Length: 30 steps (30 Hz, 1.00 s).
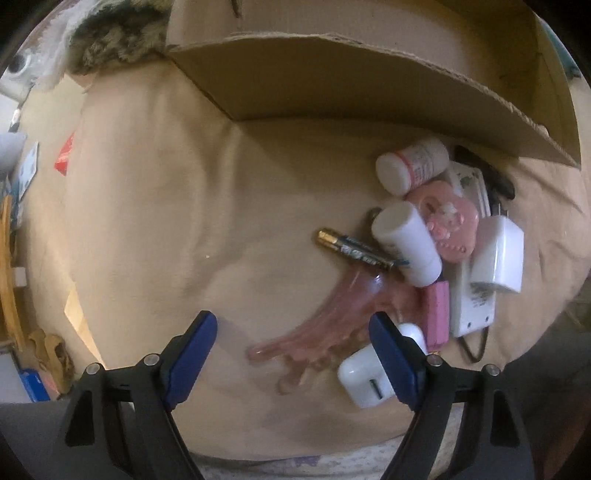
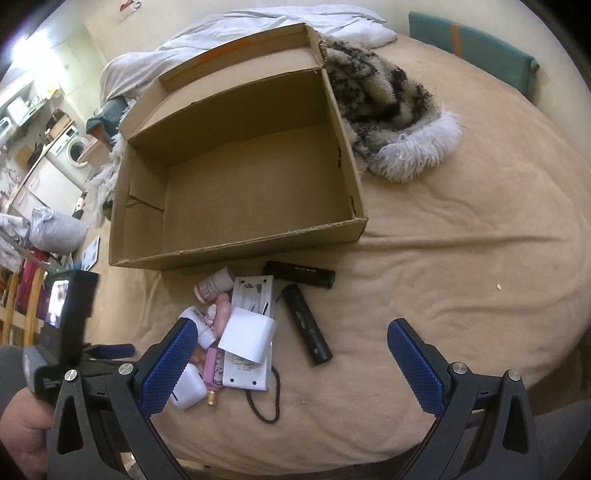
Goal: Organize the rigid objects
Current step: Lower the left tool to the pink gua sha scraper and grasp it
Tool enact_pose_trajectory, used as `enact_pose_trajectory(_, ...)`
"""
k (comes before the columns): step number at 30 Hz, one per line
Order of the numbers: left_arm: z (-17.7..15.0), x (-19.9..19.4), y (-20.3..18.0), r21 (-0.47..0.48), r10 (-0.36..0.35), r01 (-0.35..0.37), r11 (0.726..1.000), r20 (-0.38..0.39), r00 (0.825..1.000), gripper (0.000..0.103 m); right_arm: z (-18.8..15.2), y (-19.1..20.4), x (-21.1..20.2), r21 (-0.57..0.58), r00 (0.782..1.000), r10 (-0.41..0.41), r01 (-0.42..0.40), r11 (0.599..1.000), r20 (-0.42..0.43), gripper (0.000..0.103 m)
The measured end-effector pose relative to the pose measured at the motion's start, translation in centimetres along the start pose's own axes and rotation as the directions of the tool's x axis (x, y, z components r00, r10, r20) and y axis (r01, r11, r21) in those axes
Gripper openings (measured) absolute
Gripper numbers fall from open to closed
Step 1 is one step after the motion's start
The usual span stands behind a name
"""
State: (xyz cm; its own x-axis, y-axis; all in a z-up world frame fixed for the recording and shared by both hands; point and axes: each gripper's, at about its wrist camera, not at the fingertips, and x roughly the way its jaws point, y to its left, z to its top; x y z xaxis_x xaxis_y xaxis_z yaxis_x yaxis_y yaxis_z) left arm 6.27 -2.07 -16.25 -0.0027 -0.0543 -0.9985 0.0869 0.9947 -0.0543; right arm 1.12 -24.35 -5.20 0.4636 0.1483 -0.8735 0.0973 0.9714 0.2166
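Observation:
An open cardboard box (image 2: 236, 177) stands on a beige bedspread, empty inside; its front wall also shows in the left wrist view (image 1: 332, 85). Before it lies a pile: two white bottles (image 1: 406, 243), a pink case (image 1: 448, 221), white plug adapters (image 1: 498, 254), a white charger (image 2: 251, 321), a battery (image 1: 351, 249), a pink claw clip (image 1: 332, 325) and two black cylinders (image 2: 306, 325). My left gripper (image 1: 293, 354) is open, low over the claw clip. My right gripper (image 2: 291, 369) is open above the bed, just near of the pile.
A furry patterned garment (image 2: 384, 107) lies right of the box. A white duvet (image 2: 229, 33) lies behind it and a teal cushion (image 2: 476, 48) at the far right. The bed's left edge drops to a cluttered room with a washing machine (image 2: 74, 147).

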Motion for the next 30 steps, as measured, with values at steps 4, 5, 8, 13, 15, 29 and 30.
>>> enact_pose_trajectory(4,-0.3,-0.4,2.8,-0.278,-0.107,0.102,0.955,-0.005,0.994,0.083,-0.1,-0.1,0.2,0.006,1.000,-0.005,0.005,1.000,-0.009,0.103)
enact_pose_trajectory(5,-0.6,-0.2,3.3,-0.353,-0.147,0.136,0.926,-0.004,0.989,0.083,-0.1,-0.1,0.2,0.008,1.000,-0.004,0.004,1.000,-0.012,0.103)
enact_pose_trajectory(8,-1.1,1.0,3.3,-0.467,-0.179,0.149,0.871,-0.018,0.984,0.083,0.1,0.3,0.5,0.012,1.000,0.010,-0.010,1.000,-0.019,0.103)
enact_pose_trajectory(13,-1.5,2.3,1.7,-0.532,-0.111,0.085,0.843,-0.017,0.994,0.088,0.1,1.4,0.3,-0.020,1.000,0.029,-0.030,0.999,-0.008,0.103)
enact_pose_trajectory(15,-1.5,3.3,1.1,-0.528,-0.076,0.046,0.848,-0.034,0.997,0.093,0.0,1.5,0.1,-0.037,1.000,0.024,-0.024,0.999,-0.002,0.103)
enact_pose_trajectory(29,-1.5,5.6,-1.7,-0.459,0.090,-0.082,0.885,-0.004,0.996,0.100,0.1,-0.4,0.3,0.042,0.999,0.032,-0.031,0.999,-0.024,0.103)
enact_pose_trajectory(30,-1.5,5.6,-1.6,-0.442,0.083,-0.075,0.894,0.000,0.997,0.098,0.1,-0.6,0.4,0.043,0.999,0.028,-0.026,0.999,-0.030,0.103)
